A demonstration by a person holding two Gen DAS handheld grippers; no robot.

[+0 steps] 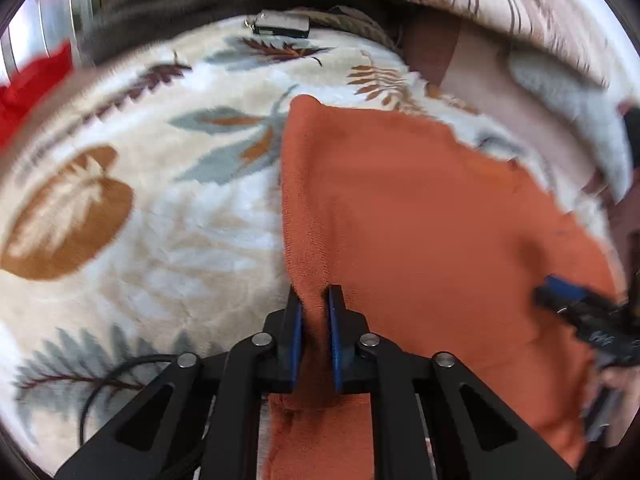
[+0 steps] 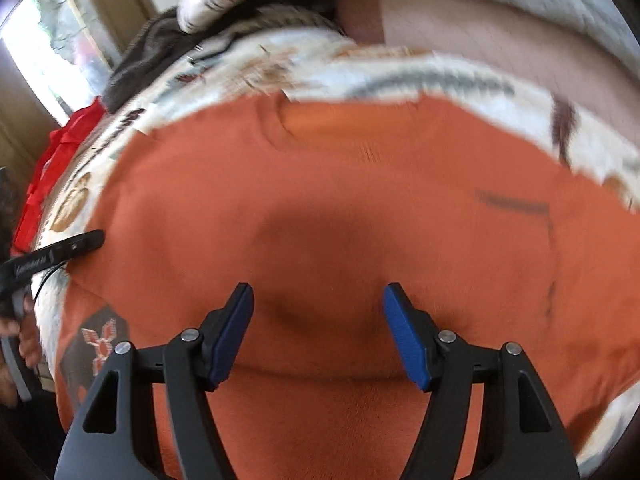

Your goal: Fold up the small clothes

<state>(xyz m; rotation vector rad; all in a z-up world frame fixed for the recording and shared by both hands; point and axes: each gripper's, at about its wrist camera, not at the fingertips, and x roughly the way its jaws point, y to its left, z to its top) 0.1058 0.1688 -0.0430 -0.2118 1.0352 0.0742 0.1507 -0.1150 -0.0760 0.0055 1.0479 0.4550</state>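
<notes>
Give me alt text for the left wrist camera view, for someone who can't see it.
The left gripper is shut on a raised fold at the edge of an orange garment spread over a leaf-patterned blanket. The right gripper is blurred at the right edge, over the same garment.

An orange garment [image 1: 420,220] lies spread on the leaf-patterned blanket [image 1: 160,220], a red cloth [image 1: 28,88] at its edge.

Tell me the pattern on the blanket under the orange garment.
Cream blanket with grey and brown leaf prints, clearest in the left wrist view.
</notes>
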